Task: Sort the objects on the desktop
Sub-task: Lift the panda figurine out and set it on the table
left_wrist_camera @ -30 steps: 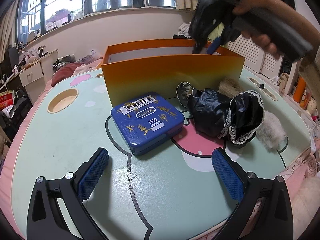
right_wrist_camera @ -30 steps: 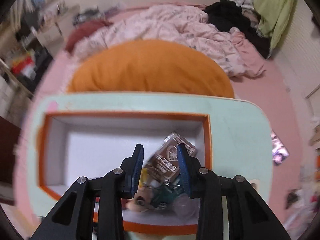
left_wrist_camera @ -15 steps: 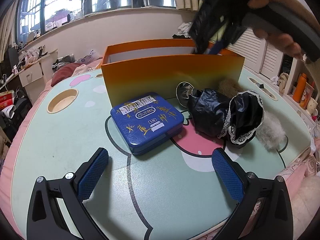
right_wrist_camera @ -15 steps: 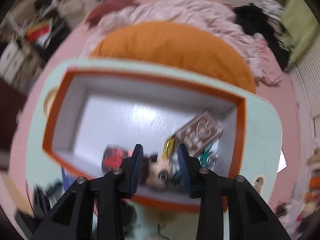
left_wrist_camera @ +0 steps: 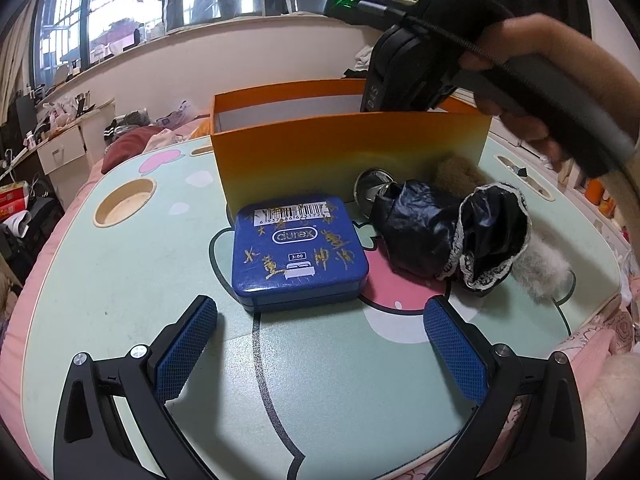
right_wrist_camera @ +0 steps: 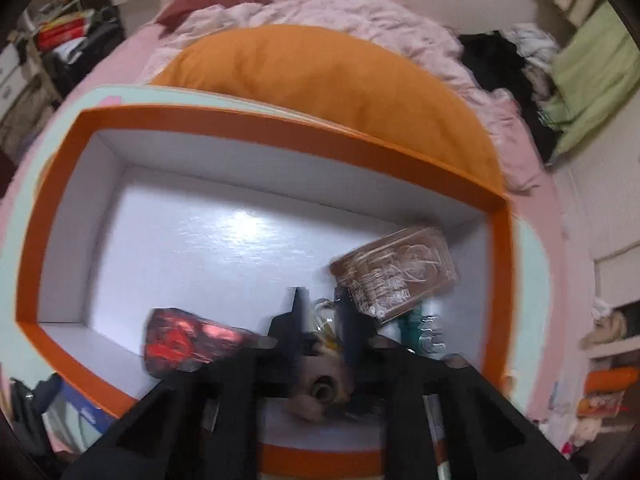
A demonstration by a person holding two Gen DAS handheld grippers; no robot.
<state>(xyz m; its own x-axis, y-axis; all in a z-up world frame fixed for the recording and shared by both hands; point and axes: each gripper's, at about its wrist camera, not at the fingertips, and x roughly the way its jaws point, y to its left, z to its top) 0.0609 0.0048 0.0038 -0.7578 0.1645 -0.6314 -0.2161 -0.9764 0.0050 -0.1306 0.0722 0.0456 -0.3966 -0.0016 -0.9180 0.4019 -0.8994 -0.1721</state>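
The left tool [left_wrist_camera: 320,354] stands wide open, low over the worktop [left_wrist_camera: 120,280]; the blue tin [left_wrist_camera: 298,250] lies just ahead of it, unheld. The right tool [right_wrist_camera: 322,312] is narrow inside the orange box [left_wrist_camera: 348,152]; any grip is blurred. Risk: its fingers snag the items beneath or tip the box wall.

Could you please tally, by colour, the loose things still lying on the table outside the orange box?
Blue: 1, the blue tin
Black: 1, the black lace-trimmed cloth
Silver: 1, the round metal piece
Tan or grey fur: 2, the brown furry piece and the grey furry piece
Total: 5
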